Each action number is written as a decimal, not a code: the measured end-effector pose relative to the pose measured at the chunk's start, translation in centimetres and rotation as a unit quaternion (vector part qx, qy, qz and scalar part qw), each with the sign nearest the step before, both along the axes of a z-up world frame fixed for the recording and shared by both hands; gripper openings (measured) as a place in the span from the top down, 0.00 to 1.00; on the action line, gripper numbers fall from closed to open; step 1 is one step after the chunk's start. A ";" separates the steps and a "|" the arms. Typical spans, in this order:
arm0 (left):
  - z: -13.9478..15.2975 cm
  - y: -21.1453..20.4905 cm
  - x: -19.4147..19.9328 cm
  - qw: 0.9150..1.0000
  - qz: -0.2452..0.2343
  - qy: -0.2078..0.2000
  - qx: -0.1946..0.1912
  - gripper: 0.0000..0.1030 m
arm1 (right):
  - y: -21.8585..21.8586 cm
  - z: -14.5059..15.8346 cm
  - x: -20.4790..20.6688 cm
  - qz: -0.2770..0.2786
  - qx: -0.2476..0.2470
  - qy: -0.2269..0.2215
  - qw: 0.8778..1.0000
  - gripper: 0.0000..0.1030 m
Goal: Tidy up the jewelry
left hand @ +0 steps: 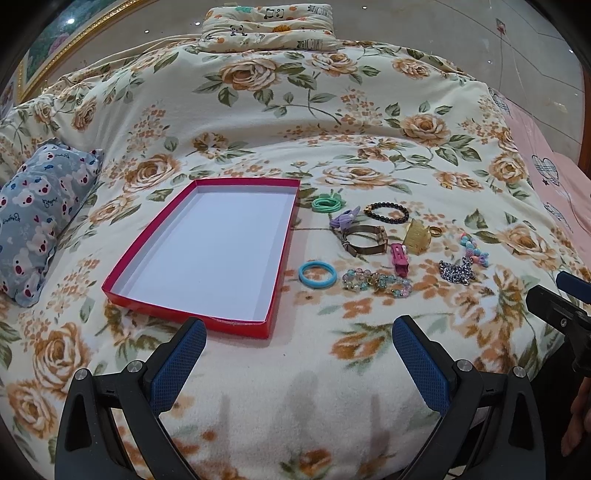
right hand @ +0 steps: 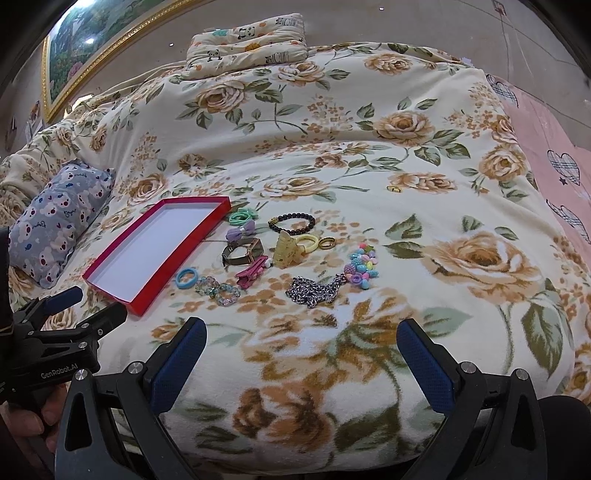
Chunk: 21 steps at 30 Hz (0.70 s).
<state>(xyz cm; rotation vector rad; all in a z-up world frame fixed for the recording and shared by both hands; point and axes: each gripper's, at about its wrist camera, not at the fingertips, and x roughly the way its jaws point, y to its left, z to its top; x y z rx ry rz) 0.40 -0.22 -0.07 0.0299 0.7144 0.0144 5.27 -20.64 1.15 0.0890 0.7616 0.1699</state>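
A red tray with a white floor (left hand: pixel 110 288) (right hand: pixel 107 266) lies empty on the floral blanket. To its right lie several pieces: a blue hair ring (left hand: pixel 317 274) (right hand: pixel 185 277), a clear bead bracelet (left hand: pixel 376 282) (right hand: pixel 218 291), a black bead bracelet (left hand: pixel 387 213) (right hand: pixel 291 223), a watch (left hand: pixel 364 240) (right hand: pixel 243 251), a pink clip (left hand: pixel 399 259) (right hand: pixel 250 273), a yellow claw clip (left hand: pixel 417 236) (right hand: pixel 286 249), a silver chain (left hand: pixel 456 271) (right hand: pixel 314 291). My left gripper (left hand: pixel 299 354) is open, near the tray's front edge. My right gripper (right hand: pixel 301 354) is open, in front of the chain.
A blue bear-print pillow (left hand: pixel 40 218) (right hand: pixel 59 218) lies left of the tray. A panda-print pillow (left hand: pixel 269 27) (right hand: pixel 247 40) lies at the bed's far end. A lone gold ring (right hand: pixel 393 188) sits further back. A pink sheet (right hand: pixel 554 155) shows at the right.
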 end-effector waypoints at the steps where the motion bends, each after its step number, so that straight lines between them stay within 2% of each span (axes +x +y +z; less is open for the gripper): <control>1: 0.0 0.0 0.0 1.000 0.000 0.000 0.000 0.01 | 0.0 0.0 0.0 0.000 0.000 0.000 1.000 0.00; 21: 0.1 0.0 0.1 1.000 0.001 0.000 -0.001 0.01 | 0.2 0.4 0.0 0.002 0.007 -0.001 1.000 0.00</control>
